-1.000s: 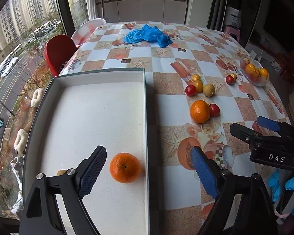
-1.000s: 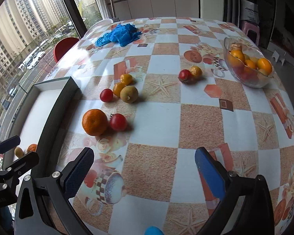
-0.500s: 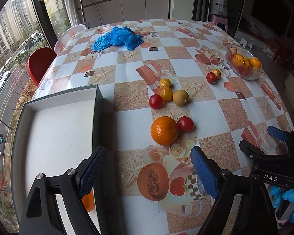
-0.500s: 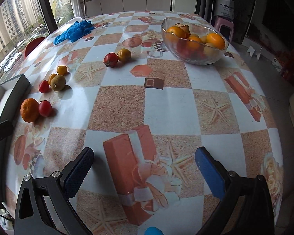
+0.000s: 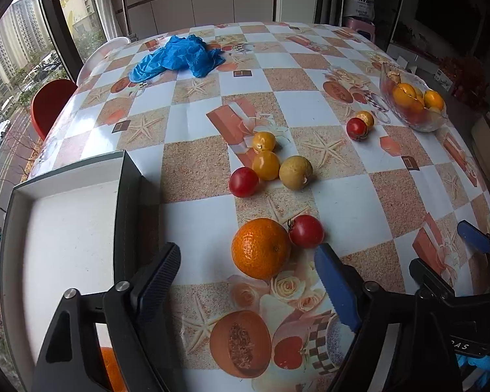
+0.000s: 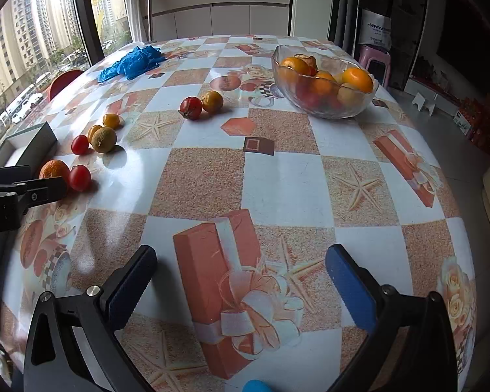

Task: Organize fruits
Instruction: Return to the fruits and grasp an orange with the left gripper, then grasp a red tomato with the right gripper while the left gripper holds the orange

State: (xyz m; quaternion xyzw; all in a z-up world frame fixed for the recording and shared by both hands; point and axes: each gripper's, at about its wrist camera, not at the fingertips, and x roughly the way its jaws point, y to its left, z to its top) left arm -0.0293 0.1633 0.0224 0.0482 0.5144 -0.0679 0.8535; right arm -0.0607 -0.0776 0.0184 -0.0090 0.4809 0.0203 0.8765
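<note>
Left gripper (image 5: 248,281) swung off tray (image 5: 124,196), fingers closing (nothing gripped), orange (image 5: 260,248) just ahead between them; right gripper (image 6: 241,277) open.

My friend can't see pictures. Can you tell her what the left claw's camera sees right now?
The left claw hangs open just in front of a big orange on the checkered table, its jaws just narrowed with nothing between them. A red tomato touches the orange, more small fruits lie beyond, and a white tray sits at the left.
</note>
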